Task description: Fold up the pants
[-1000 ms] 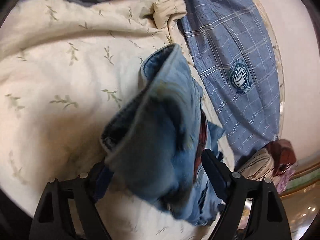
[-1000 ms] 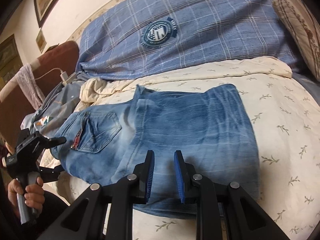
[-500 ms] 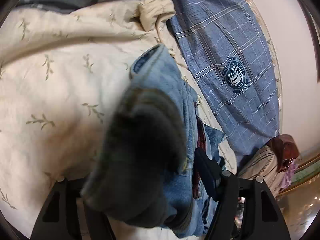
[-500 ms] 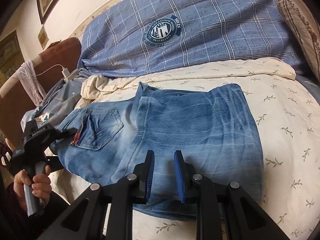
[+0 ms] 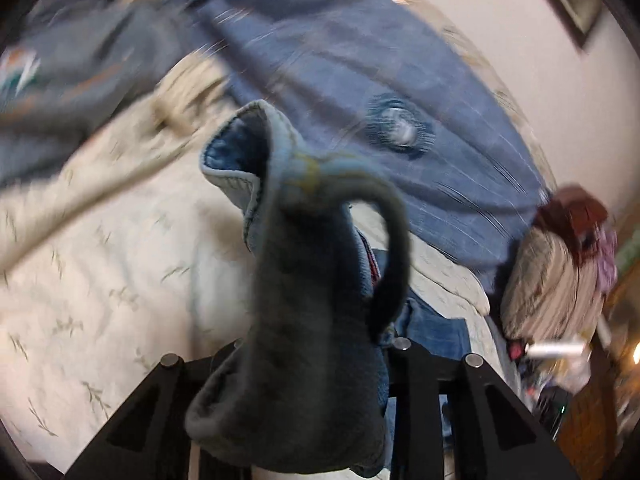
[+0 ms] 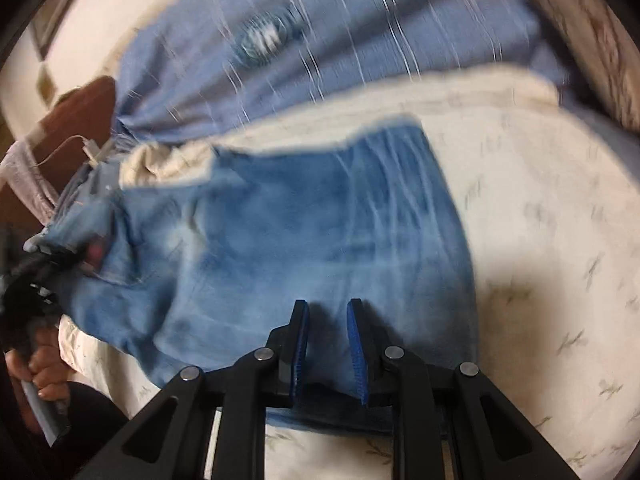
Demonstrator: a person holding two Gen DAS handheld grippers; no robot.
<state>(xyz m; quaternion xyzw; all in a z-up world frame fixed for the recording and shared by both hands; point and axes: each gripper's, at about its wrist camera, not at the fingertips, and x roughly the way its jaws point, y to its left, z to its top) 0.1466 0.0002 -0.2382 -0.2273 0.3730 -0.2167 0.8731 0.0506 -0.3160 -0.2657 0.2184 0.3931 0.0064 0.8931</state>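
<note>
The blue jeans [image 6: 304, 232] lie partly folded on the cream leaf-print bedspread [image 6: 540, 240]. My right gripper [image 6: 327, 344] hovers over their near edge, its blue pads slightly apart with nothing between them. My left gripper [image 5: 316, 360] is shut on the waistband end of the jeans [image 5: 304, 280], which bunches up over the fingers and hides the tips. In the right wrist view that gripper [image 6: 40, 264] holds the jeans at the far left. Both views are motion-blurred.
A blue plaid blanket with a round crest [image 6: 320, 32] lies behind the jeans. A striped pillow [image 5: 556, 280] is at the right in the left wrist view. A brown chair with a white cable [image 6: 76, 128] stands at the bed's left end.
My left gripper has lifted the waistband end and swung it, with the jeans now covering most of its view. My right gripper has moved in closer over the jeans. Both views have turned blurry.
</note>
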